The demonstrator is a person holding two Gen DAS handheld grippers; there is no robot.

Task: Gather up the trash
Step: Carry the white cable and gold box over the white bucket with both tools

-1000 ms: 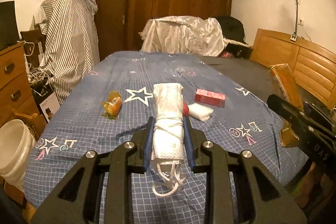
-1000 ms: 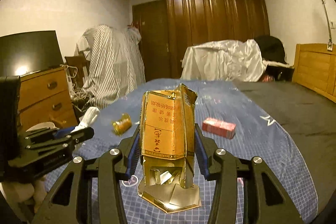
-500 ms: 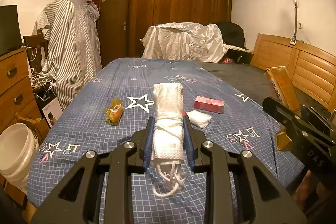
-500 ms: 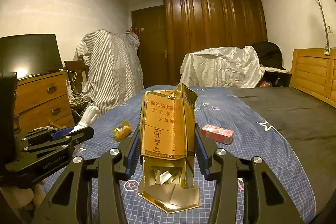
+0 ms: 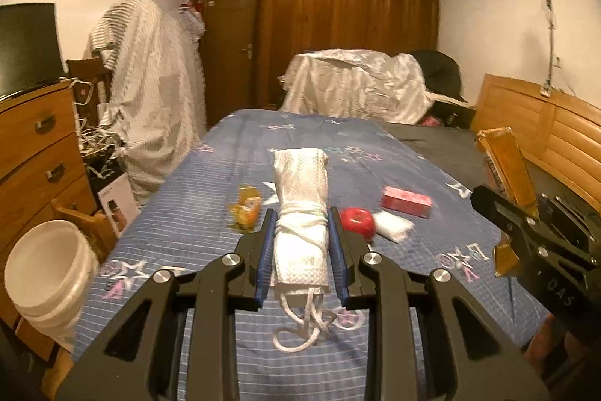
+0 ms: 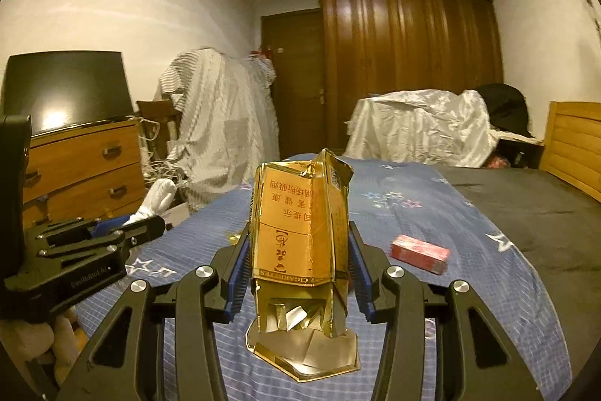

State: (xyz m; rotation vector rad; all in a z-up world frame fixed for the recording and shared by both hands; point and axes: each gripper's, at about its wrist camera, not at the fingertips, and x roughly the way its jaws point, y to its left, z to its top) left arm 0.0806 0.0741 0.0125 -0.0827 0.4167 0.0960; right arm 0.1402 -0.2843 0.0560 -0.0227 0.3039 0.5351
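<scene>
You have lifted both loads higher off the bed (image 5: 210, 228), your left gripper (image 5: 302, 250) pinching the rolled white mask (image 5: 300, 213) and your right gripper (image 6: 298, 273) clamping the gold cigarette carton (image 6: 300, 235), so carry them to the white bucket (image 5: 49, 273).

Legible markings are few. The gold carton (image 6: 300, 243) clamped in the right gripper (image 6: 298, 273) carries the word "CIGARETTES" along its lower front edge, printed upside down in this view, with red Chinese characters above it, also inverted, and what appears to be a QR code on its upper right face. In the left wrist view, the body of the right gripper (image 5: 533, 250) bears the letters "DAS". In the right wrist view, the body of the left gripper (image 6: 124, 232) shows a pale brand line, possibly "GenRobot.AI", though too small to confirm. The bed sheet (image 5: 375, 153) has printed letters beside its stars, which cannot be read.
</scene>
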